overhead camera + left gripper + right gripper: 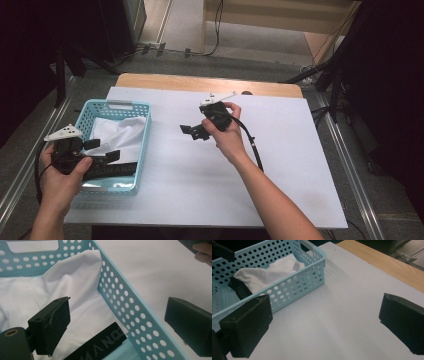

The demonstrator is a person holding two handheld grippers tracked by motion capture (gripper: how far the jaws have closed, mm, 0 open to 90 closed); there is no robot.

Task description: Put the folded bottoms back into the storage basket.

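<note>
A light blue perforated basket (147, 135) stands at the table's left and holds a white cloth (120, 132) with a black lettered band (112, 171). My left gripper (104, 150) hovers over the basket's near left corner, jaws open and nothing between them. In the left gripper view the jaws of my left gripper (120, 312) straddle the basket wall (125, 302), above the cloth (50, 285) and band (100, 342). My right gripper (189, 132) is over the middle of the table, open and empty. Its own view of the right gripper (327, 307) shows bare sheet between the jaws, with the basket (294, 290) and cloth (267, 272) beyond.
A white sheet (210, 175) covers most of the wooden table (200, 82), whose bare strip shows at the far edge. The right gripper's black cable (252, 145) trails across the sheet. Dark stands and cables stand on the floor around the table.
</note>
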